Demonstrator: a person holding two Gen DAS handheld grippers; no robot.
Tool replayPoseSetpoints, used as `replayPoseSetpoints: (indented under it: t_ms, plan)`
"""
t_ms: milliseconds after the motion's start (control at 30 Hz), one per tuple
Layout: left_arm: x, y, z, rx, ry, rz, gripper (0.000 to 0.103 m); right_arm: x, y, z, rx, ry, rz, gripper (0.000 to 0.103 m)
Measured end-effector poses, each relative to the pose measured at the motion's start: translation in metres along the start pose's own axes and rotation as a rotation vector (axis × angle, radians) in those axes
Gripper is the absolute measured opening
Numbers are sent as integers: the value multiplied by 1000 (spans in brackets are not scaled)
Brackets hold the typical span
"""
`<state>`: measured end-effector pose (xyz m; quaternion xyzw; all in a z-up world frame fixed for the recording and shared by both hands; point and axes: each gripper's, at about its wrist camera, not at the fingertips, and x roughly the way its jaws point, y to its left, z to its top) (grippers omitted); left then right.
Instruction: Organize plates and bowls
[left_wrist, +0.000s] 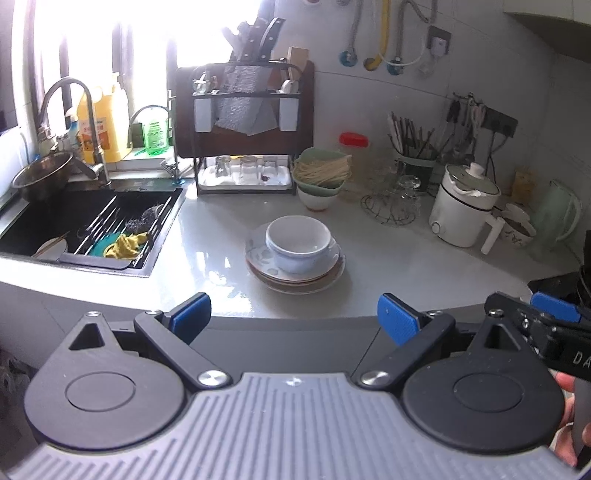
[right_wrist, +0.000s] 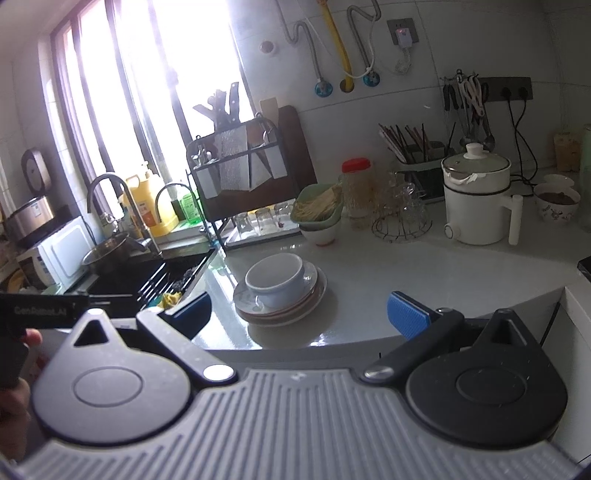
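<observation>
A white bowl (left_wrist: 297, 242) sits on a stack of plates (left_wrist: 325, 275) in the middle of the pale counter (left_wrist: 406, 266). The bowl (right_wrist: 275, 278) and plates (right_wrist: 291, 310) also show in the right wrist view. My left gripper (left_wrist: 293, 315) is open and empty, held back at the counter's front edge, short of the stack. My right gripper (right_wrist: 299, 312) is open and empty, also near the front edge, with the stack between its blue pads. The right gripper shows at the right edge of the left wrist view (left_wrist: 554, 317).
A black sink (left_wrist: 85, 225) with a rack and yellow cloth lies left. A dish rack (left_wrist: 245, 125) with glasses stands behind. A green bowl of noodles (left_wrist: 321, 171), a glass holder (left_wrist: 393, 205), a white electric pot (left_wrist: 465, 206) and a patterned bowl (right_wrist: 556, 206) stand along the back.
</observation>
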<state>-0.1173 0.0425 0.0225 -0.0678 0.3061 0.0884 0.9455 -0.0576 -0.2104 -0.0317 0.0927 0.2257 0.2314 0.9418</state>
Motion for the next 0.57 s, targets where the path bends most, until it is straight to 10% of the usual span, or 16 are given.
replayPoseSetpoints:
  t_ms: [567]
  plan:
    - [10,7,-4,-34,8,19,98,16,6,-2,-13,57,-17,103]
